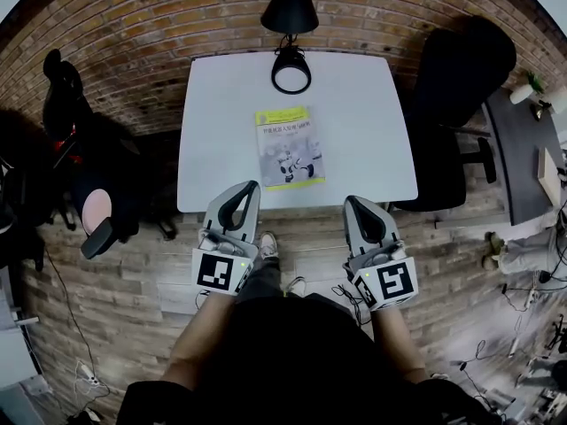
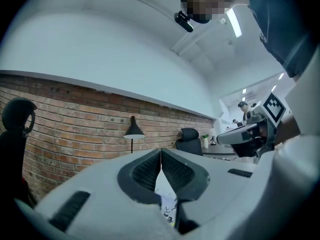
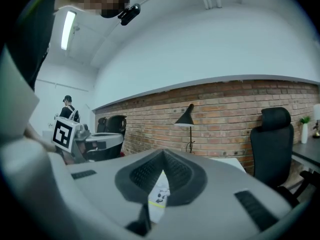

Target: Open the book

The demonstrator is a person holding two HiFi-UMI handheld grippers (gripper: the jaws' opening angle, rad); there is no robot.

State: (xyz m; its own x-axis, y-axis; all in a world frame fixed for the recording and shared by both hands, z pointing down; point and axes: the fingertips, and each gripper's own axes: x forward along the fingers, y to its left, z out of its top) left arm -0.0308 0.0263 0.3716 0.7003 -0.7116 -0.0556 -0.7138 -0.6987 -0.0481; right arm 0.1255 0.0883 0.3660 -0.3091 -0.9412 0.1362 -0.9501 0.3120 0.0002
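Hovering just short of the tabletop's (image 1: 363, 131) near edge, the left gripper (image 1: 251, 187) and right gripper (image 1: 352, 201) flank the closed book (image 1: 288, 147) lying cover-up within reach, fingers (image 2: 143, 172) pinched together on nothing, likely a thin wedge for lifting its cover.

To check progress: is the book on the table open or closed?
Closed. The book lies flat on the white table with its front cover up; no inner pages show.
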